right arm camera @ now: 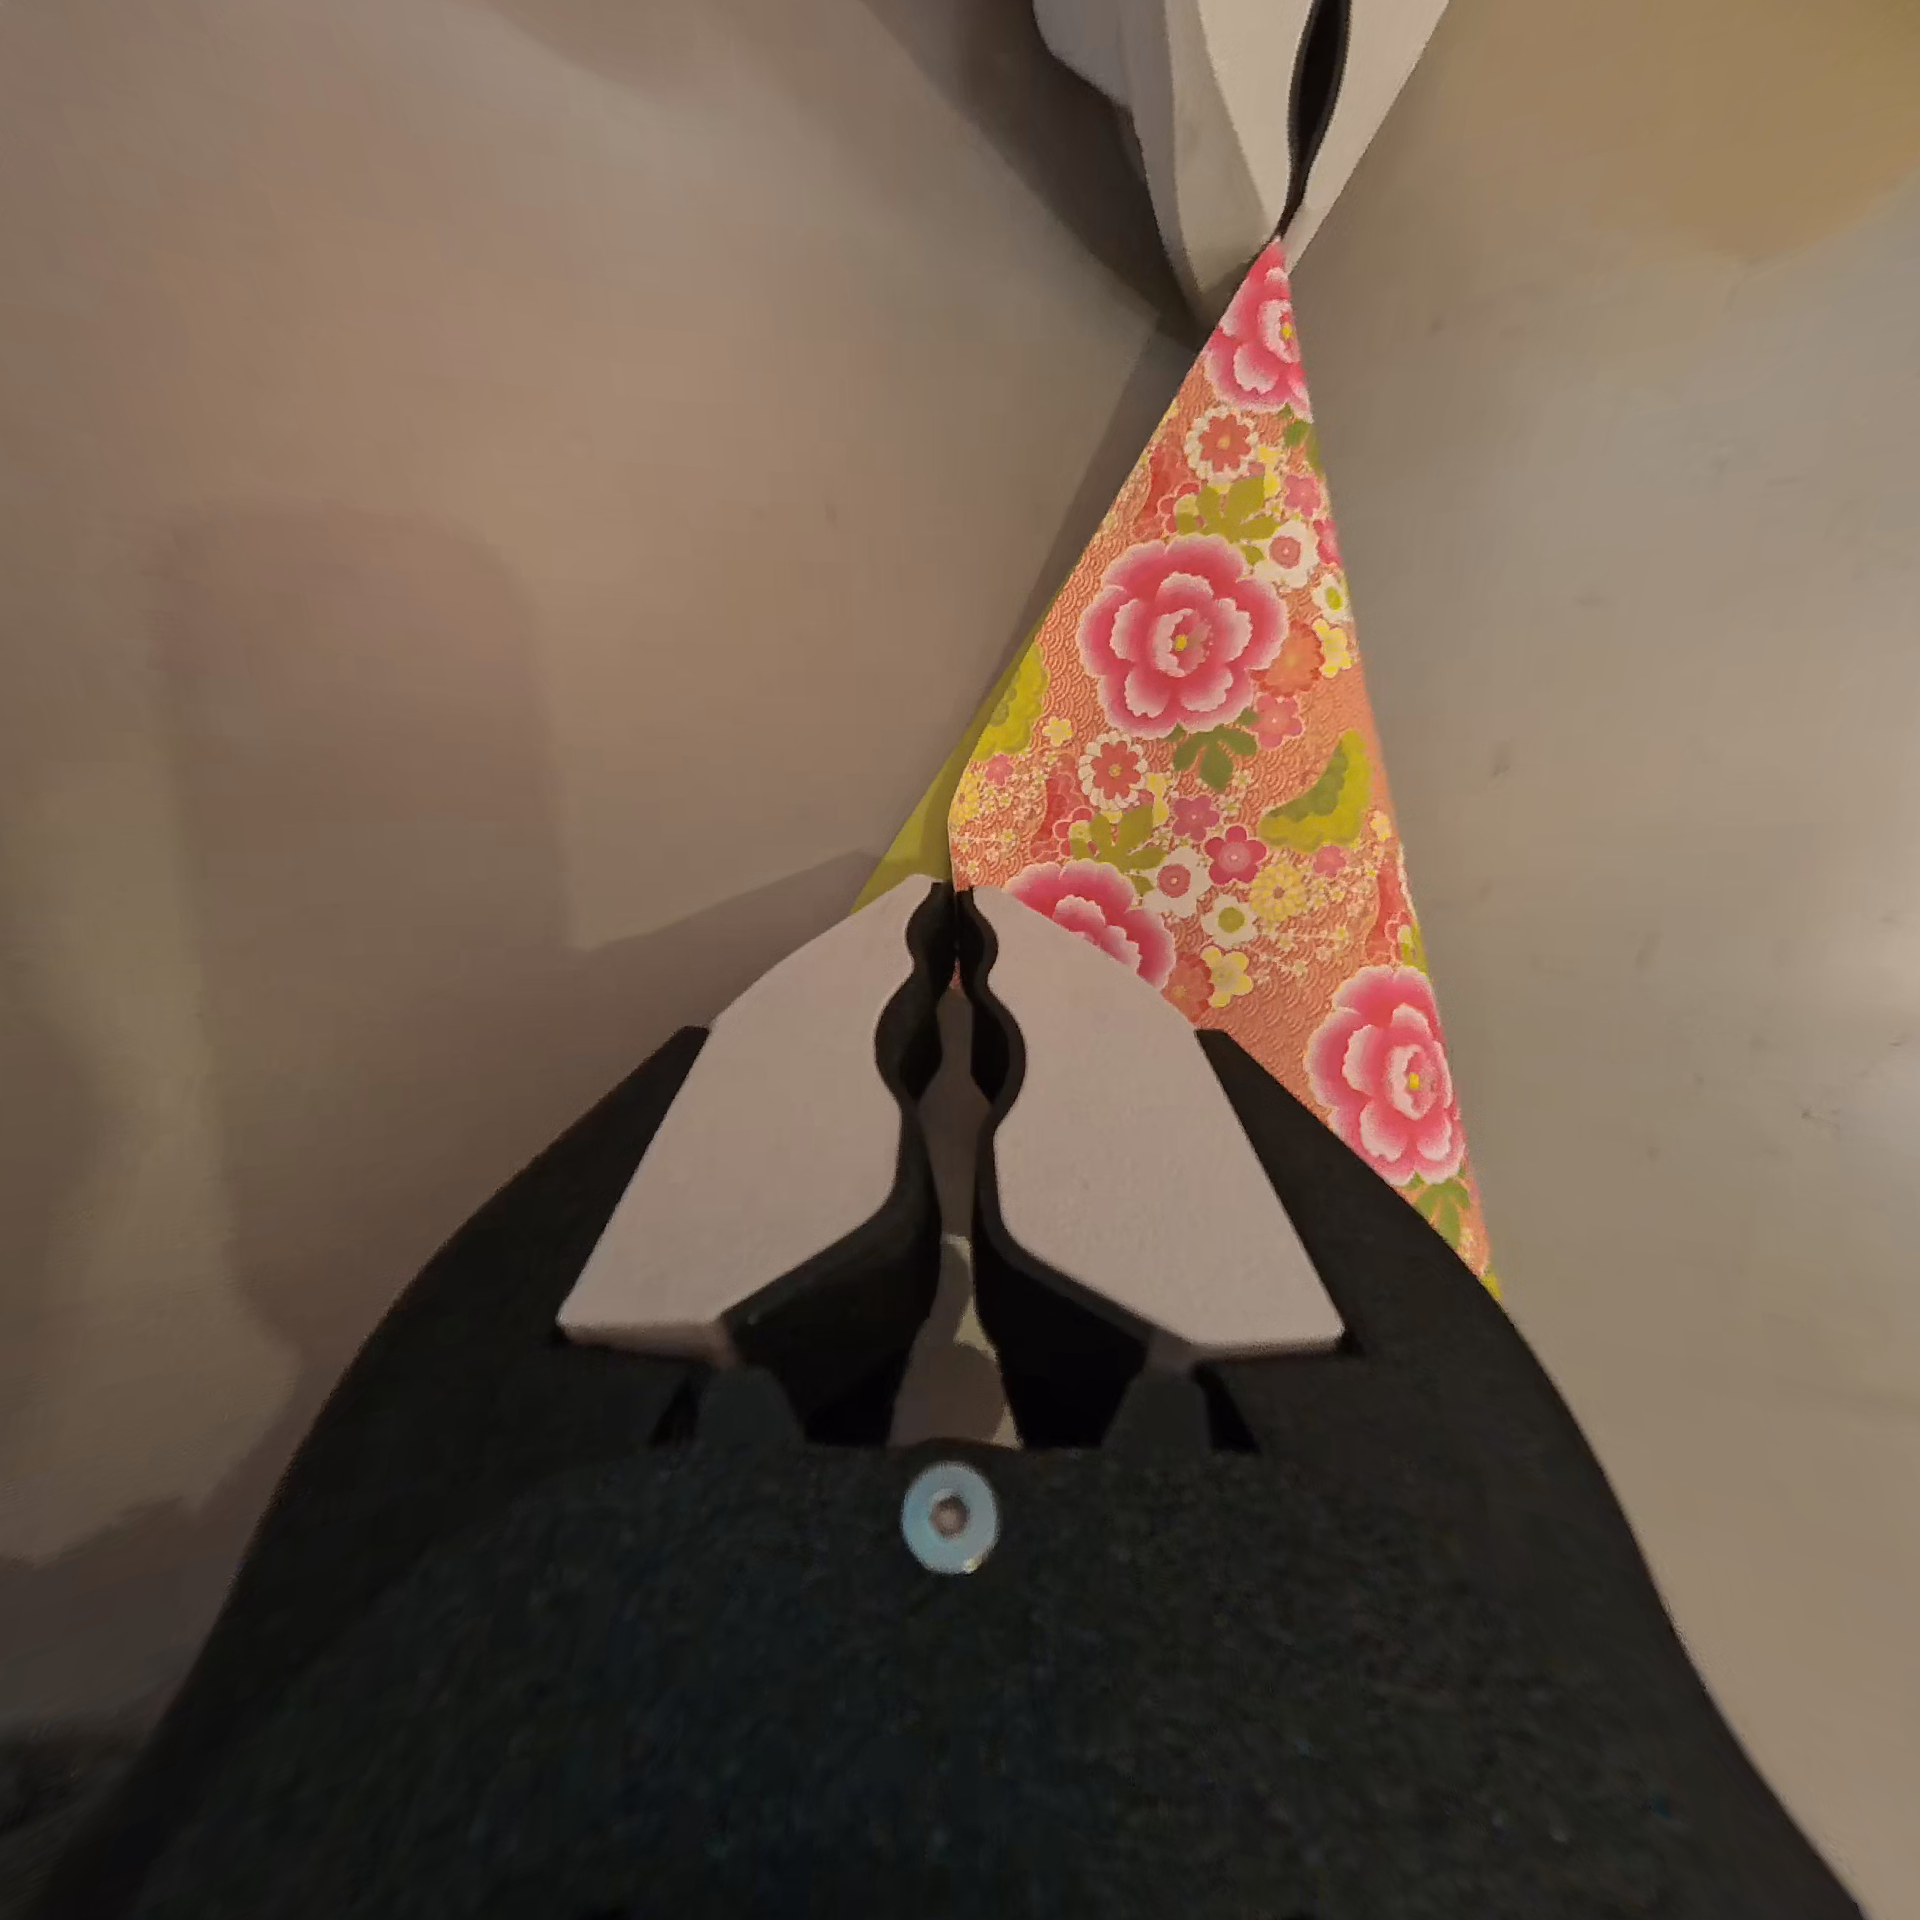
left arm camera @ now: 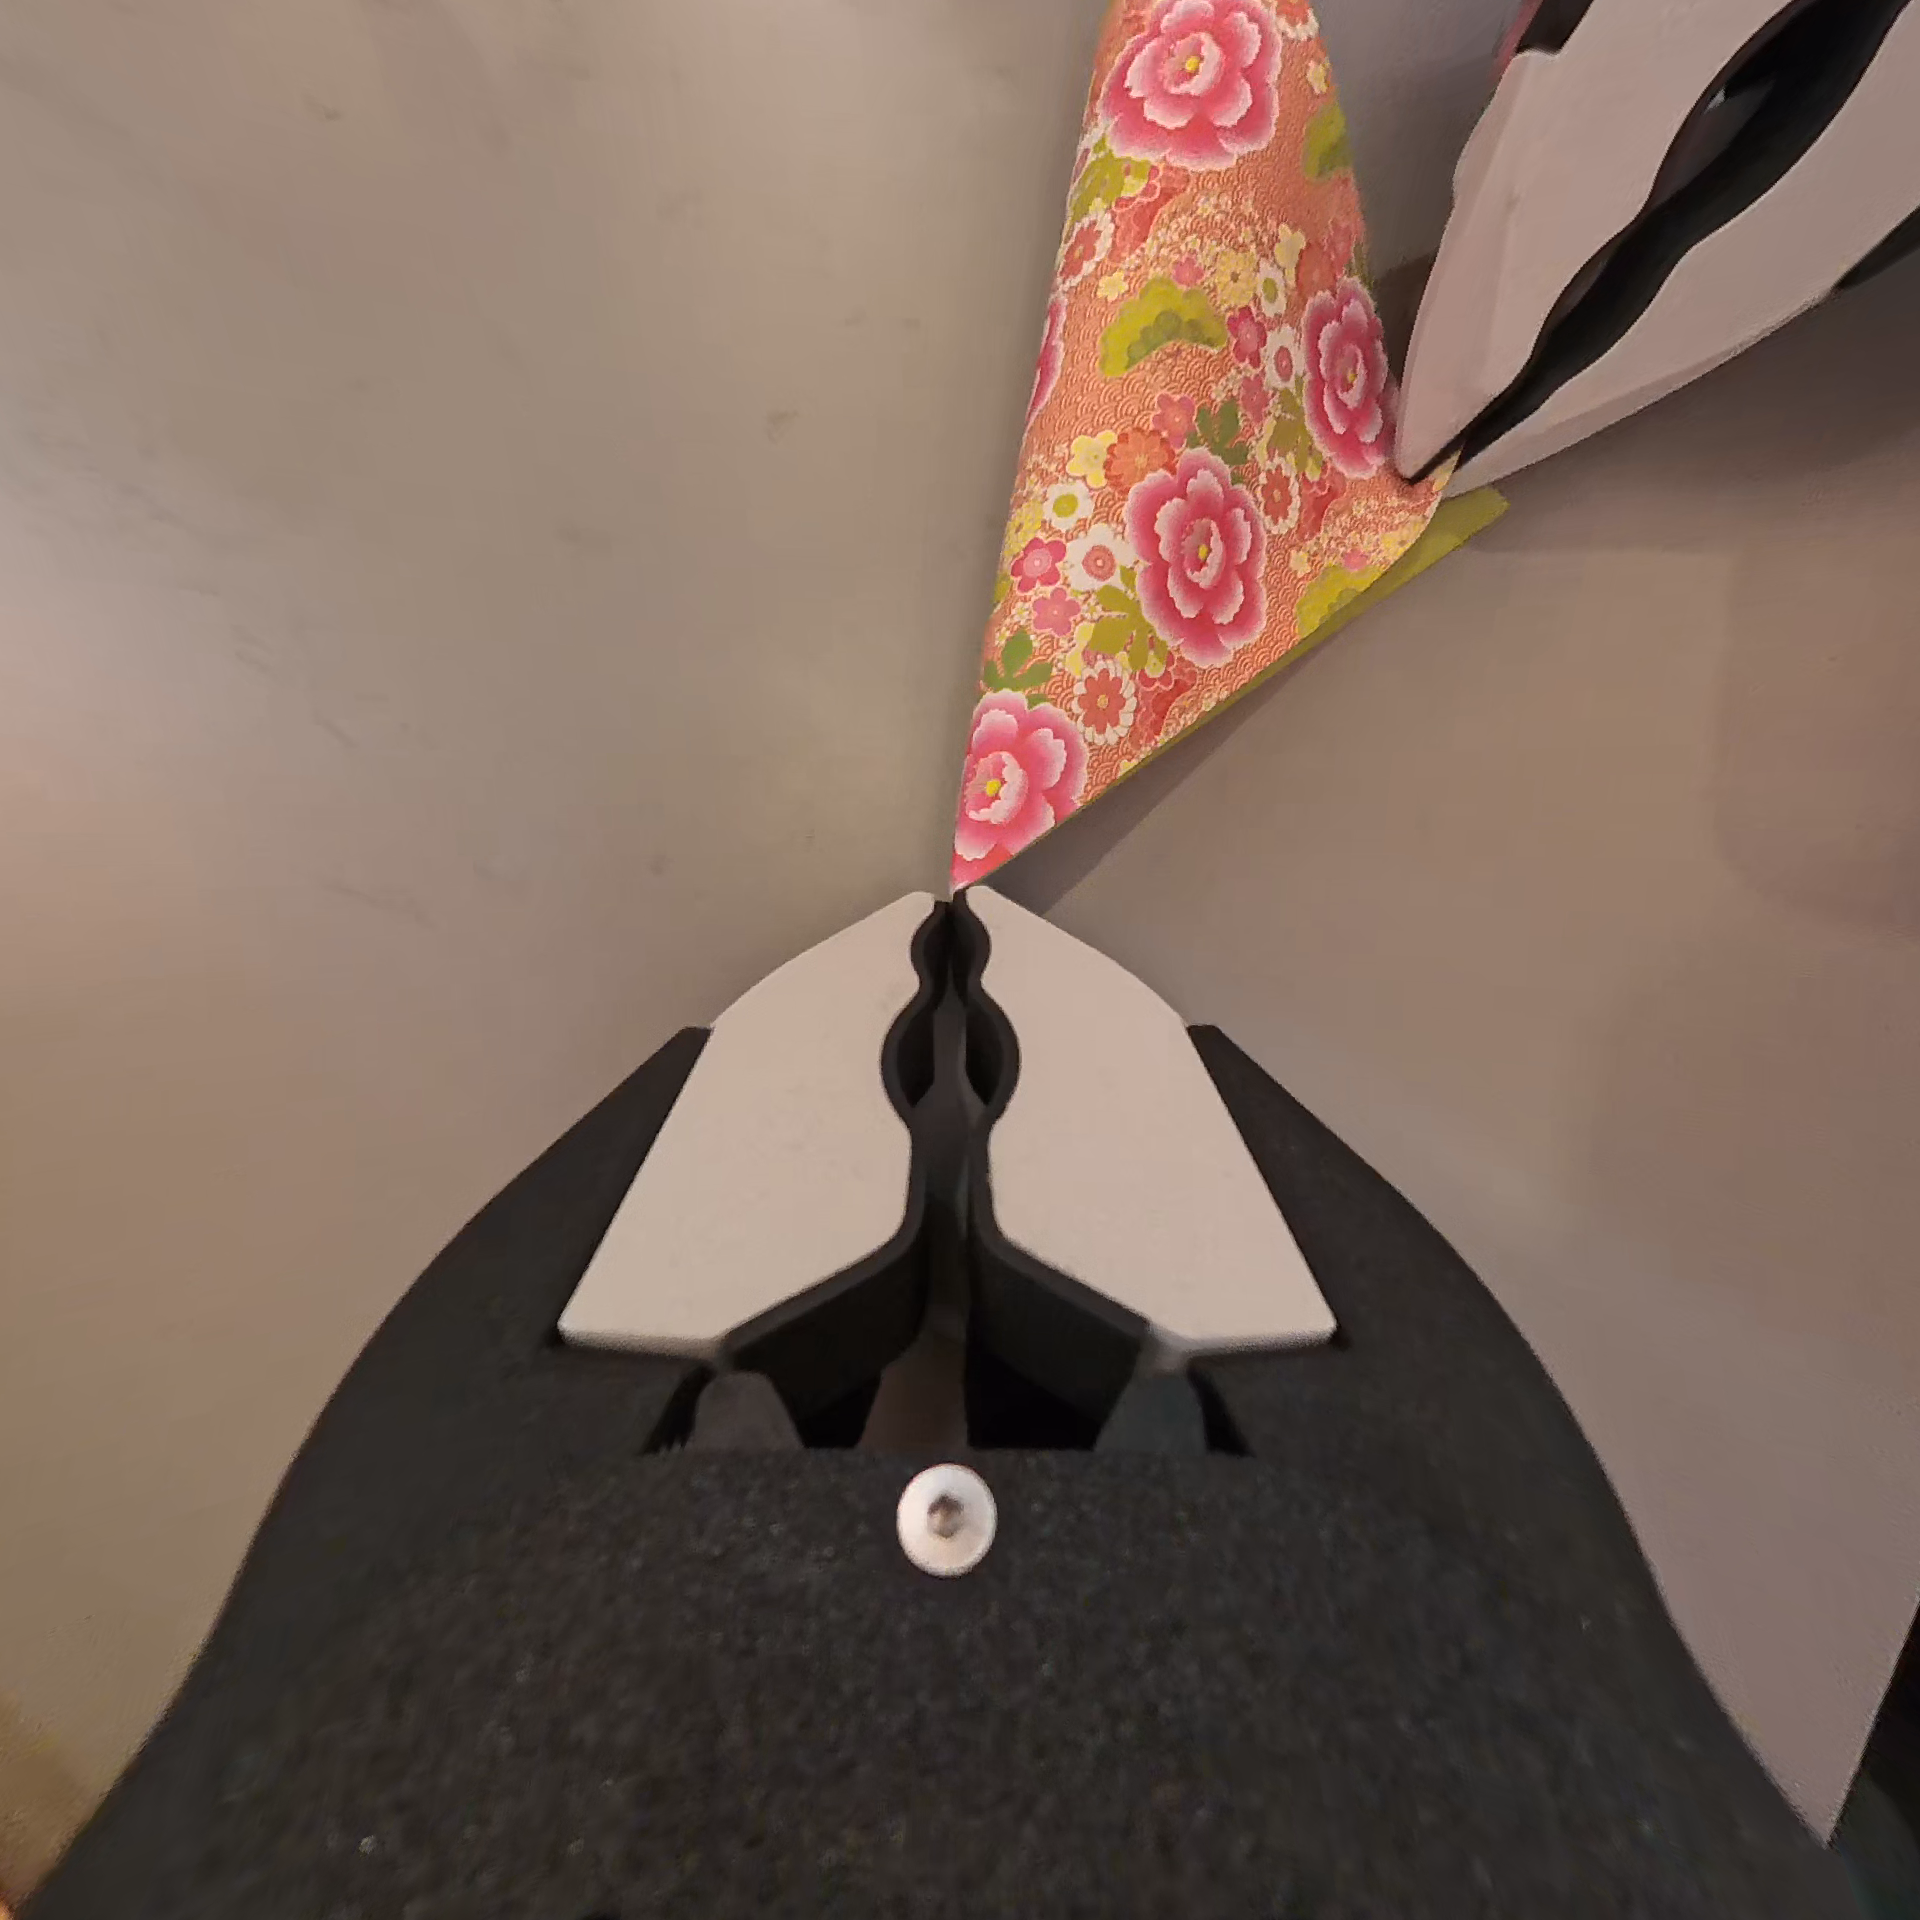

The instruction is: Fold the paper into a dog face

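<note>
The paper is folded into a triangle, pink floral outside with a yellow-green inner side showing at its edge. My left gripper is shut on one sharp corner of the paper, which rises a little off the table. The right wrist view shows the same gripper pinching that corner at the top. My right gripper is shut on the paper at its other corner, with the edge running in between the pads. It also shows in the left wrist view at the upper right.
The paper lies on a plain grey table. A pale yellowish patch shows at the far right of the right wrist view. About 12 centimetres separates my left fingertips from my right.
</note>
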`<state>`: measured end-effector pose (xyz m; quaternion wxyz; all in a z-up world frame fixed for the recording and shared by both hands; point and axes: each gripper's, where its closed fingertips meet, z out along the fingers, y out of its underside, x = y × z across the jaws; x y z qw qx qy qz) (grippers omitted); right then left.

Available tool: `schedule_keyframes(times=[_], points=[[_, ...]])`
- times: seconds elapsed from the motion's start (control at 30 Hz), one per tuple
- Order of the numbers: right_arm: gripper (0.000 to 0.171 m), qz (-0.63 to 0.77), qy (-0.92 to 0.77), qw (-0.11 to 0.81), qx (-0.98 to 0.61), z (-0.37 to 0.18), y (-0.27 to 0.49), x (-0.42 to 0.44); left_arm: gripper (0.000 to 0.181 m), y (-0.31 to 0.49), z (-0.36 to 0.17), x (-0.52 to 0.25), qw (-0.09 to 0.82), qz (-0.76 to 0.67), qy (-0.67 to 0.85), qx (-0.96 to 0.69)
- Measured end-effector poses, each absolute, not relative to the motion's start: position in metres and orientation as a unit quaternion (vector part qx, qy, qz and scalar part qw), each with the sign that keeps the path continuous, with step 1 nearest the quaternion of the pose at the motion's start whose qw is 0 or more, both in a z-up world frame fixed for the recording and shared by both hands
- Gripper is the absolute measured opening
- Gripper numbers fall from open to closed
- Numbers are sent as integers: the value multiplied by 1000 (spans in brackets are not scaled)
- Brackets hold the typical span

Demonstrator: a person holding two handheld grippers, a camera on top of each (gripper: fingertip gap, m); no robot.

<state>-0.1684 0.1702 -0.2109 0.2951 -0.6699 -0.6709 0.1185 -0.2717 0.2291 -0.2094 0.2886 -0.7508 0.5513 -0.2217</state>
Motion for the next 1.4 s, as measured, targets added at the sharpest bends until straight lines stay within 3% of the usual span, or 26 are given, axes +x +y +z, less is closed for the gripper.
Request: schedule_keyframes(times=[0.57, 1.4], points=[[0, 81, -682, 207, -697, -212, 160, -167, 0, 229, -210, -270, 309, -150, 573, -744], [4, 91, -699, 183, -685, -211, 157, -167, 0, 227, -210, -270, 302, -155, 576, -744]])
